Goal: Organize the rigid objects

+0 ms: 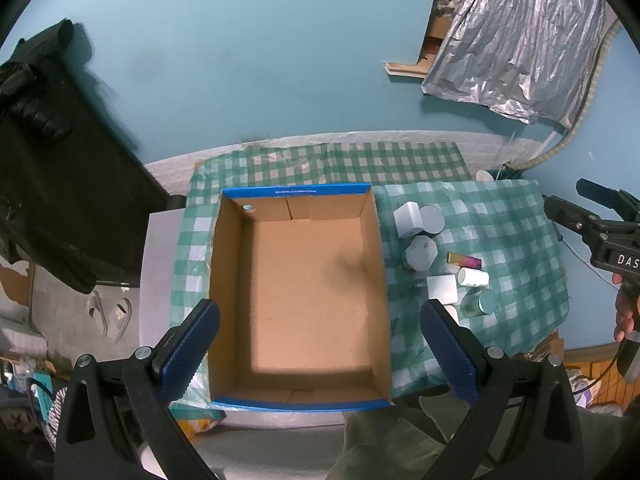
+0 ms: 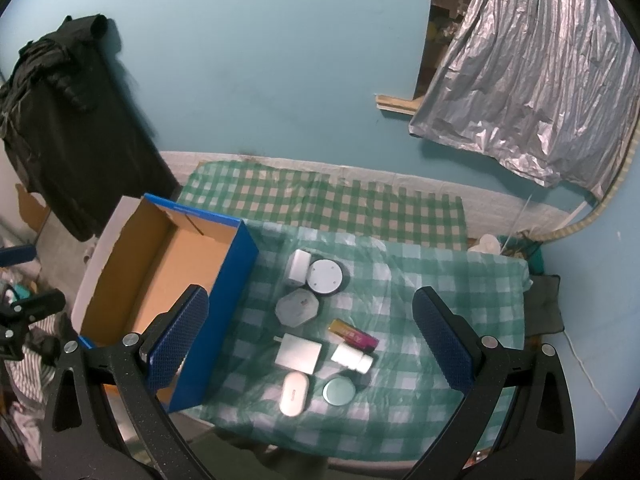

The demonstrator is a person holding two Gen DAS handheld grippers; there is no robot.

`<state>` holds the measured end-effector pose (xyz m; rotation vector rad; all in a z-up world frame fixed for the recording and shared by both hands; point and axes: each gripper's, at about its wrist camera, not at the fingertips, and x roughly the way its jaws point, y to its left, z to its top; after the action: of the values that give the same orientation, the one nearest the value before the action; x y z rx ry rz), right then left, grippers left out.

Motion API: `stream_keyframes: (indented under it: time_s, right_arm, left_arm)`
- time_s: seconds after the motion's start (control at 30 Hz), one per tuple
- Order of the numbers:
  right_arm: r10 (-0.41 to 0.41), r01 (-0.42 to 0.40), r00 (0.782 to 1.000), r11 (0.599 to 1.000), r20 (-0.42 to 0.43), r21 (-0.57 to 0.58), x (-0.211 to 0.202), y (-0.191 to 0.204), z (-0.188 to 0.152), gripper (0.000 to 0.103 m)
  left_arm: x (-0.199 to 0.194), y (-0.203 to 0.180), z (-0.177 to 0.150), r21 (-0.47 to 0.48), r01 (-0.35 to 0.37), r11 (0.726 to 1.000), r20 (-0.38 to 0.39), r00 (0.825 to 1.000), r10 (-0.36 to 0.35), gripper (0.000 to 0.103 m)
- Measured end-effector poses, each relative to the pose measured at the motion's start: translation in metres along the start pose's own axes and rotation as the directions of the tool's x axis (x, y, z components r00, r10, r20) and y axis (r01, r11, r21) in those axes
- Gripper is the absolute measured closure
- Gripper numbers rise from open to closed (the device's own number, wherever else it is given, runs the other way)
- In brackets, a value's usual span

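Left wrist view
Left tool [image 1: 320, 356]: jaws spread wide with nothing between them, hanging over the box.
Box [image 1: 298, 292]: open cardboard, blue rim, nothing inside; it sits on the checked cloth [image 1: 516, 236].
Items: a loose cluster just right of the box, on the cloth.
White cube [image 1: 408, 220]: farthest of the cluster, touching a grey round tin [image 1: 434, 219].
Octagonal tin [image 1: 420, 254]: just nearer than those two.
White bottle [image 1: 473, 277]: lying on its side, right of the box.
Right tool [image 1: 592, 216]: at the right edge, held by a hand [image 1: 625, 312]; its jaws stand apart and grip nothing.

Right wrist view
Right tool [image 2: 310, 344]: jaws wide apart and bare, above the cluster.
Box [image 2: 236, 280]: left of the items, blue side wall facing them.
Flat white block [image 2: 299, 354]: right of the box, beside the bottle [image 2: 352, 358].
Pink-and-gold stick [image 2: 352, 334]: just beyond the bottle.
White oval case [image 2: 294, 393]: nearest, beside a teal round lid [image 2: 339, 391].
Counter: covered by the cloth [image 2: 460, 320].
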<state>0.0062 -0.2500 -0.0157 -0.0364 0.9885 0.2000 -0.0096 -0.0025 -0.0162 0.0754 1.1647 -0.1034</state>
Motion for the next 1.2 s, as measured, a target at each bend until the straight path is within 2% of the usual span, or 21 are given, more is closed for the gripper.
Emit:
stream_keyframes:
  time_s: [0.23,0.5,0.93,1.1,1.2]
  right_arm:
    - [0.007,-0.007,1.000,1.000,-0.025,-0.009,0.009,0.006,0.005,0.001]
    - [0.006,-0.006,0.996,1.000,-0.084,0.002,0.026,-0.003,0.003,0.001]
    - [-0.003,0.010,0.982,0.999,-0.190,0.039,0.068,-0.024,-0.029,0.001]
    - [-0.002,0.018,0.972,0.998,-0.234,0.063,0.085,-0.033,-0.045,0.001]
    - [-0.009,0.028,0.967,0.997,-0.254,0.069,0.095,-0.036,-0.055,0.001]
  left_arm:
    - [0.009,0.019,-0.003,-0.009,-0.020,1.000,-0.019,1.000,0.020,0.002]
    - [0.038,0.055,-0.015,0.008,-0.095,0.995,-0.060,0.994,0.095,0.002]
    - [0.095,0.123,-0.046,0.005,-0.145,0.989,-0.134,0.980,0.144,0.004]
    - [0.129,0.141,-0.062,-0.007,-0.143,0.990,-0.220,0.966,0.138,0.005]
    - [0.148,0.146,-0.074,-0.025,-0.136,0.990,-0.269,0.955,0.124,0.014]
